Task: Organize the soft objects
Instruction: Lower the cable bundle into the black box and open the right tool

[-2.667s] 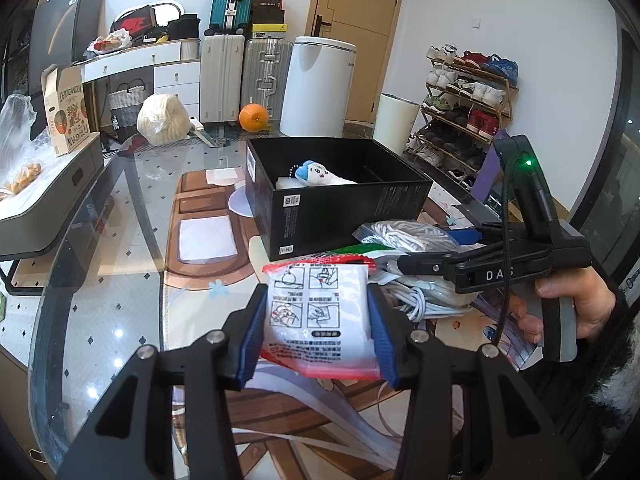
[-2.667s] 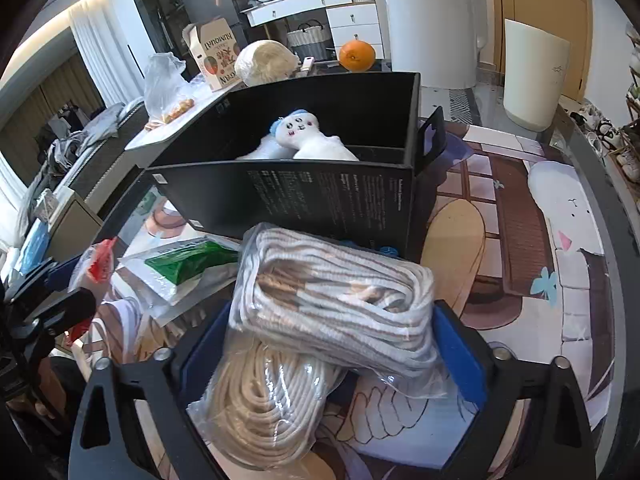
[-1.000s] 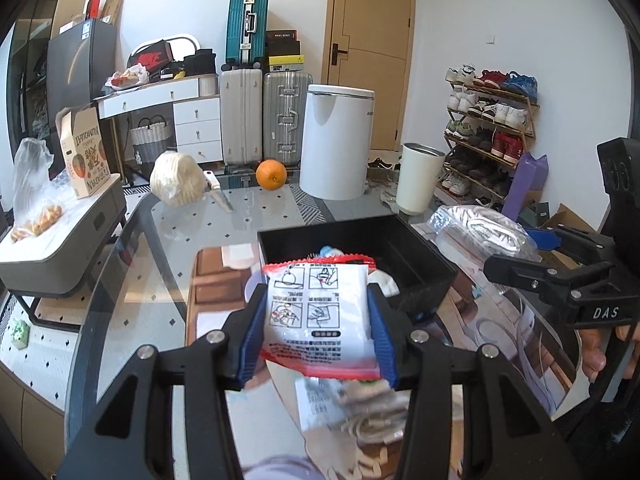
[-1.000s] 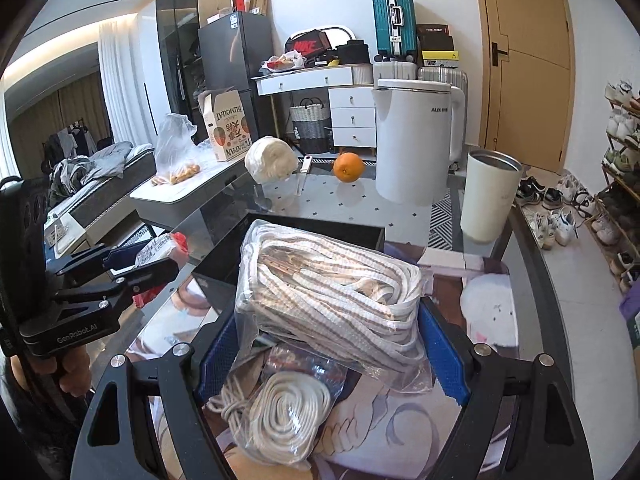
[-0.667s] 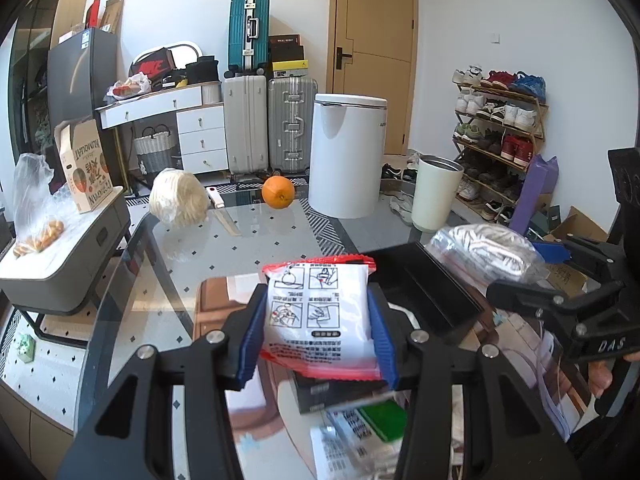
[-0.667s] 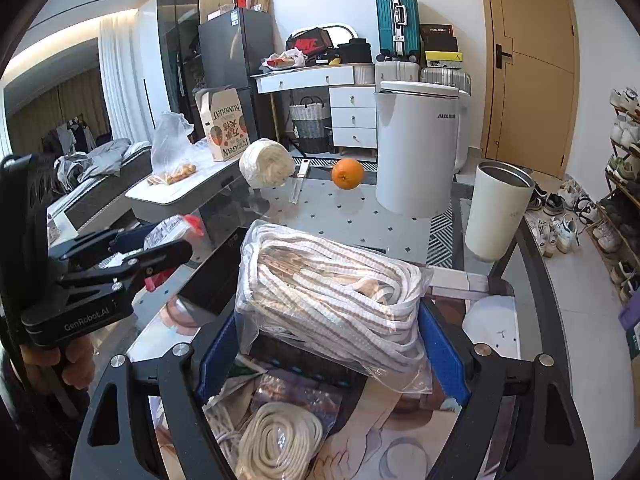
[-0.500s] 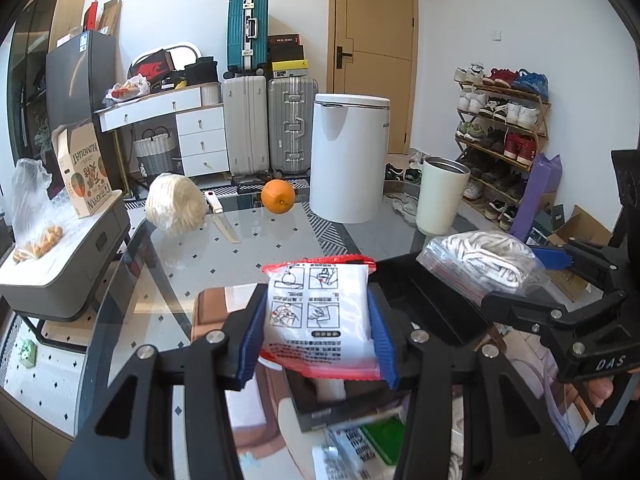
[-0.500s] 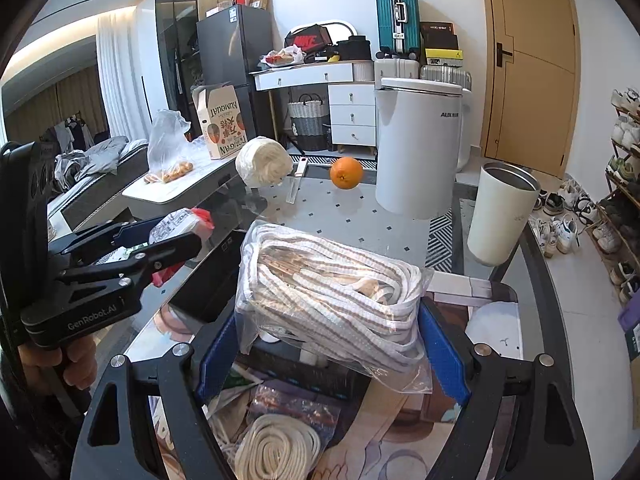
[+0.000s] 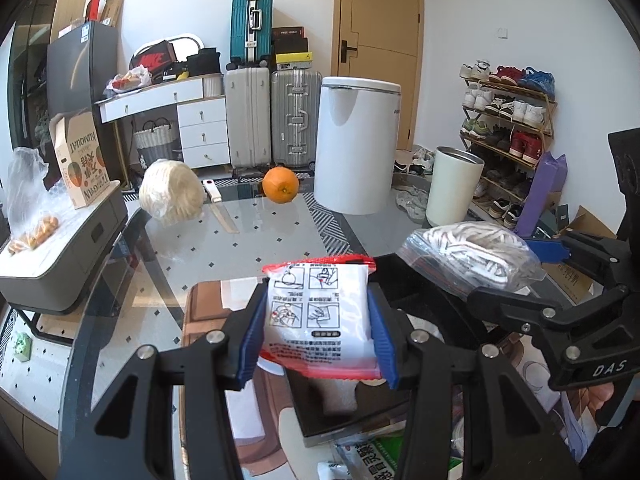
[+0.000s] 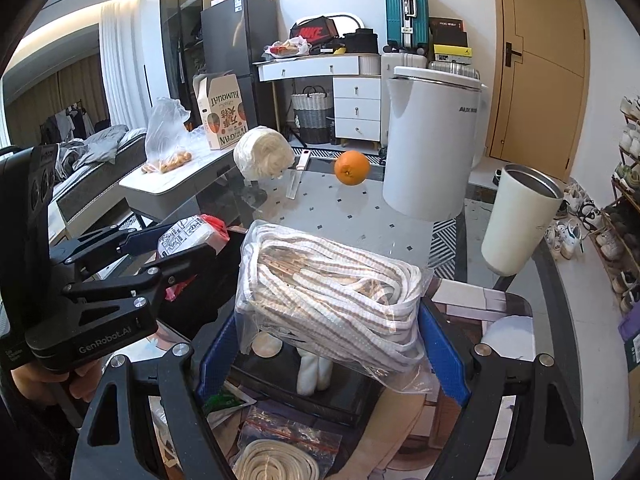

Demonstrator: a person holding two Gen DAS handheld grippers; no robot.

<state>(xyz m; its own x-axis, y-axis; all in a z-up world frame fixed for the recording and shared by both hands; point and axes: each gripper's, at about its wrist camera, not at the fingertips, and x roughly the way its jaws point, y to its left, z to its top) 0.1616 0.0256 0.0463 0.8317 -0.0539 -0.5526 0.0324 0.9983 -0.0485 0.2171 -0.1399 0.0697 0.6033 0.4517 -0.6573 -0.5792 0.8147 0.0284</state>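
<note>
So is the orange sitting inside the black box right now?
No, the orange rests on the glass table far beyond the black box, near the white bin.

Left gripper [image 9: 318, 320] clamped on a packet, right gripper [image 10: 332, 334] clamped on a bag

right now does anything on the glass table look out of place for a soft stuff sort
Yes: a round orange fruit and a white-handled knife lie loose at the far end of the glass table, beside the pale wrapped cabbage-like bundle. None looks spilled or damaged.
</note>
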